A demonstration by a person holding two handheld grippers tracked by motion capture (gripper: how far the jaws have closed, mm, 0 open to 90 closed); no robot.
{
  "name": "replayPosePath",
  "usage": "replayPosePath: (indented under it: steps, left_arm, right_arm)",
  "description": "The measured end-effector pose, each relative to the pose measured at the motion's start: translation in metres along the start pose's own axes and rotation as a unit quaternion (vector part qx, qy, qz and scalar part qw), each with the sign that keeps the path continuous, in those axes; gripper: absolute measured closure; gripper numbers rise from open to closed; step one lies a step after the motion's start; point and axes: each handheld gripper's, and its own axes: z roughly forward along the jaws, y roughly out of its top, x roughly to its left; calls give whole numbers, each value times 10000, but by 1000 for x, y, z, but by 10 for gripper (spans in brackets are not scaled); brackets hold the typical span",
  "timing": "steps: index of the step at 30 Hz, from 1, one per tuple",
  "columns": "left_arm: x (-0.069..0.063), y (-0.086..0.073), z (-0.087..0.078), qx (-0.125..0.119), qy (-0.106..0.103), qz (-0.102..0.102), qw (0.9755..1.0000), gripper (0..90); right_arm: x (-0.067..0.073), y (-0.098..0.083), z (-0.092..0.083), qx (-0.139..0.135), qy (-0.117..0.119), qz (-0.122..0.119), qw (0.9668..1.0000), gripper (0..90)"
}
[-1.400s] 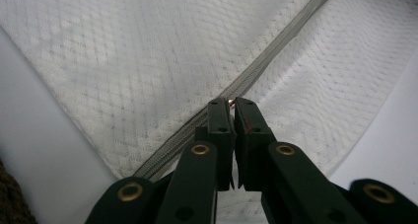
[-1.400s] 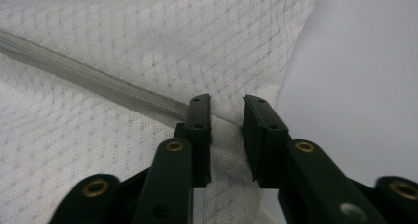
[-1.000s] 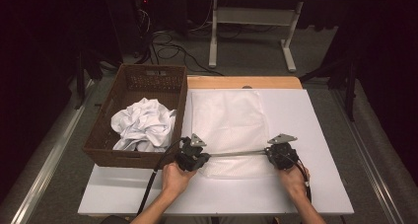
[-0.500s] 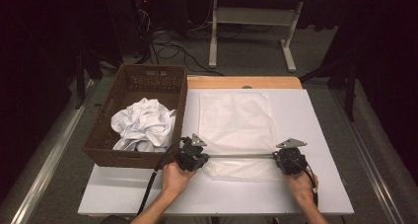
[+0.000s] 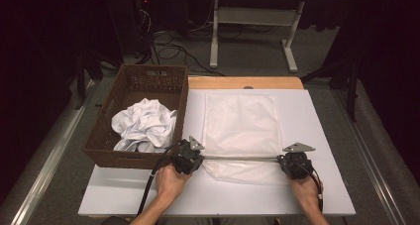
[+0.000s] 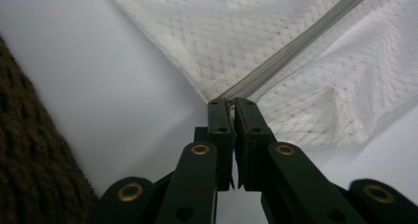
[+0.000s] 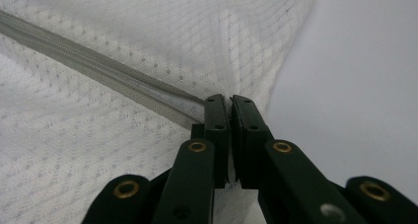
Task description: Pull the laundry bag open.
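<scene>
White mesh laundry bag (image 5: 241, 128), lying flat on the worktop (image 5: 322, 121) beside the wicker basket (image 5: 136, 116), looks light, limp and snag-prone, best gripped where the left tool (image 5: 194, 158) and right tool (image 5: 286, 161) now pinch its zipper (image 6: 296, 46) ends.

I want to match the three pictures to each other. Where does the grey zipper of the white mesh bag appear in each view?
High view: the zipper runs level across the near part of the mesh bag, between the left claw and the right claw.
Left gripper view: from the jaw tips up to the upper right.
Right gripper view: from the upper left edge down to the jaw tips.
Shared landmark: the white table.
</scene>
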Motion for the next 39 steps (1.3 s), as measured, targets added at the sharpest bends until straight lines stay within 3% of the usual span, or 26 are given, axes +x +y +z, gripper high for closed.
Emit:
replayPosePath:
  steps: [9,13,15,21,26,39]
  left_arm:
    - [3,-4,-5,-34,152,-35,9999,858]
    - [1,-5,-4,-2,218,83,9997,849]
    - [1,-6,-4,-14,208,72,9998,815]
    - [2,-4,-5,-109,22,-25,9999,637]
    - [-1,-2,-8,-187,-115,-20,9998,519]
    - [-12,7,-13,-446,-461,246,9976,455]
  right_arm:
    - [7,-2,-2,-47,252,111,9996,853]
    - [9,-3,-3,-90,301,107,9994,790]
    - [10,-3,-4,-118,271,-7,9996,745]
    - [10,-2,-7,-317,321,21,9990,620]
    - [9,-1,-6,-426,426,55,9982,587]
    - [13,3,-5,-633,739,99,9952,520]
